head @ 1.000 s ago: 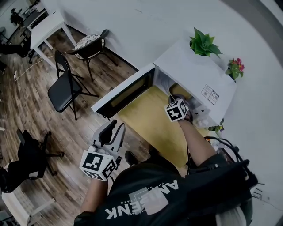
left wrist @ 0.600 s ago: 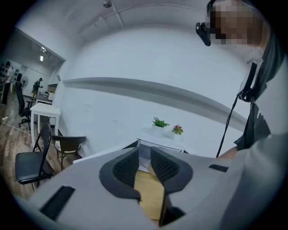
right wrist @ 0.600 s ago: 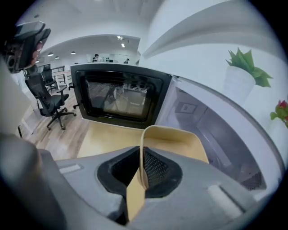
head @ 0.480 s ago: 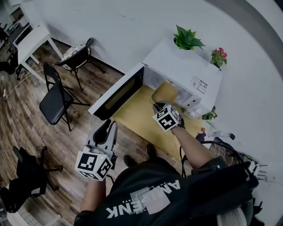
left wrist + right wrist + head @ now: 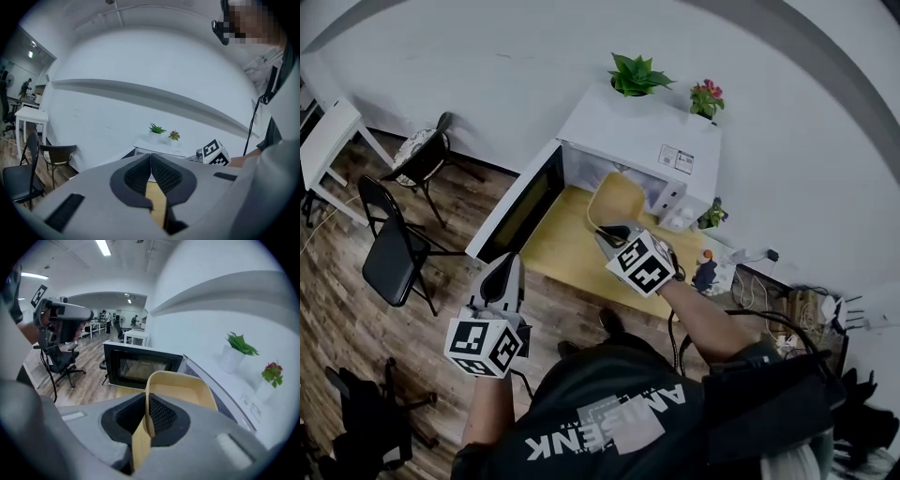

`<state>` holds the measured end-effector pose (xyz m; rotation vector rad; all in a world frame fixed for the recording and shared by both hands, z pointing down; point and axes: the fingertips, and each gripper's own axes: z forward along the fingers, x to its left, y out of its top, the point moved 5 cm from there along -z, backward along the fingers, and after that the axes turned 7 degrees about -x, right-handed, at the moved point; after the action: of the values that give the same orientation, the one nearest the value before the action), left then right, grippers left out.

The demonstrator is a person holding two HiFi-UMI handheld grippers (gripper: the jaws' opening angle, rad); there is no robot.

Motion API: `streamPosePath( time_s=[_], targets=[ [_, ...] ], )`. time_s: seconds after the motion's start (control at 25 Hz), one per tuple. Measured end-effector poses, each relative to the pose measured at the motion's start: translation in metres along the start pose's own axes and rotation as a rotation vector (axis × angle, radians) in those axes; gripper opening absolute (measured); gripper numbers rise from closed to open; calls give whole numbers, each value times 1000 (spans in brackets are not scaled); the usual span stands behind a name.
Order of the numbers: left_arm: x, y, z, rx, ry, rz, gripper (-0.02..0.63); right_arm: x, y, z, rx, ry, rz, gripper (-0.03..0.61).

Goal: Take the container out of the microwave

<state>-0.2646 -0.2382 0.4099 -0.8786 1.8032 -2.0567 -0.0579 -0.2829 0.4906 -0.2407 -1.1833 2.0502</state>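
Note:
The tan container [image 5: 617, 195] hangs outside the white microwave [image 5: 628, 127], in front of its opening and above the yellow table [image 5: 567, 246]. My right gripper [image 5: 602, 228] is shut on its near rim. In the right gripper view the rim [image 5: 146, 399] stands pinched between the pads, with the container's bowl [image 5: 185, 385] beyond. The microwave door [image 5: 511, 204] is swung wide open to the left. My left gripper [image 5: 508, 264] is held apart, left of the table; its jaws have just been closing and now meet with nothing between them [image 5: 151, 158].
Two potted plants [image 5: 636, 75] [image 5: 705, 97] stand on top of the microwave. A black folding chair [image 5: 386, 253] and a second chair [image 5: 427, 155] stand on the wood floor at left. Small items [image 5: 705, 272] and cables [image 5: 797, 305] lie right of the table.
The right gripper has drawn the container out of the microwave, toward me and upward. The left gripper's jaws have gone from wide apart to closed.

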Motion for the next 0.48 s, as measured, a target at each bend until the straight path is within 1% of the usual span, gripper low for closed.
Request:
streamPosePath(
  time_s=[0.2,0.36,0.48],
  targets=[
    [3,3,-11,-23,-38,-22,2,12,22,-46,-46,-84,-3,28],
    [-4,7,-9,-19,-78,-13,2,7,30,-82,-66,-138,26,28],
    [-10,11,-10,-17,-100,-27,2,0,33,-104,-94,-172,29,28]
  ],
)
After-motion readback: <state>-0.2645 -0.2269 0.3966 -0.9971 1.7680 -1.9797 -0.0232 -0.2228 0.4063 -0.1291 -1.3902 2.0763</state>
